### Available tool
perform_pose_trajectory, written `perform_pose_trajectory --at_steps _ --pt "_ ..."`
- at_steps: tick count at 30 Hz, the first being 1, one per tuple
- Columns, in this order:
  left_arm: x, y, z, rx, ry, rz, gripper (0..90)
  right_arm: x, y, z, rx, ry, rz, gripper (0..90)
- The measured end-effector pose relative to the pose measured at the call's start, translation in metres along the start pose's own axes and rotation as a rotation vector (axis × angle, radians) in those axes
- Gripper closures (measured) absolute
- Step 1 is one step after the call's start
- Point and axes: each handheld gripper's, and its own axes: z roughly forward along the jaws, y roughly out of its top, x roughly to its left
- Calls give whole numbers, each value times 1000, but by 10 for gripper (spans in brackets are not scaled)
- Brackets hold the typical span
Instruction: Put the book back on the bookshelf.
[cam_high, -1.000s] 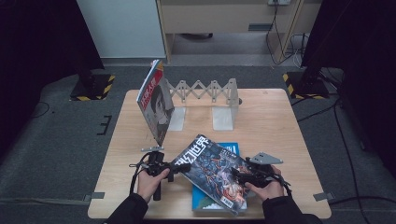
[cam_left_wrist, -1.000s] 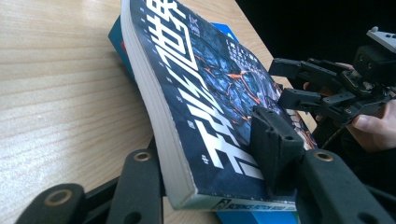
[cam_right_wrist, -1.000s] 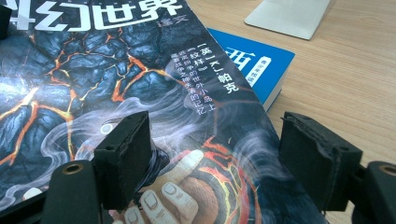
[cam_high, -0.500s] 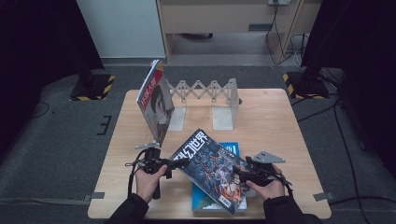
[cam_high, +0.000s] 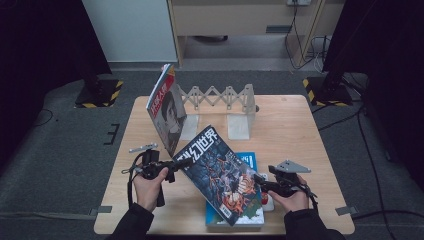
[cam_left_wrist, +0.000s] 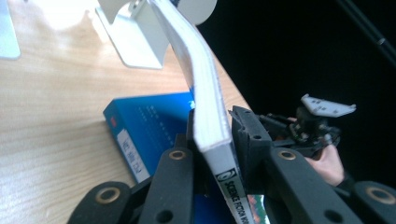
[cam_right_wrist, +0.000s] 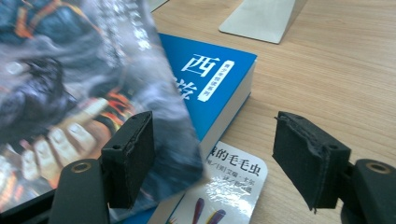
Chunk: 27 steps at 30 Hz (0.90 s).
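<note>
A dark science-fiction magazine hangs tilted over a blue book near the table's front edge. My left gripper is shut on the magazine's spine edge. In the left gripper view both jaws clamp the magazine, having just been closing on it. My right gripper stands open at the magazine's lower right side. In the right gripper view the magazine's corner reaches in beside the left pad, and the right pad stands well apart. The blue book lies flat beneath.
Another magazine stands upright against a folding rack with a metal bookend at the back of the wooden table. A small white booklet sticks out from under the blue book.
My left gripper has risen with the magazine's spine edge, so the magazine tilts more steeply off the blue book. The right hand has hardly moved.
</note>
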Motion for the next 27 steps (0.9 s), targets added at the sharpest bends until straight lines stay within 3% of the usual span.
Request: perform_pose_trajectory --at_steps 2,13,21,27 --pt "-4 4 -5 -19 -6 -14 789 -2 0 -1 1 -7 0 292" --pt "-20 23 -19 -77 -38 12 814 -10 -1 -2 9 -44 10 296" --pt "-36 39 -23 -113 -17 75 815 -19 -1 -6 3 -72 27 297" --pt "-50 53 -28 -138 33 138 815 -26 -1 -8 1 -90 35 296"
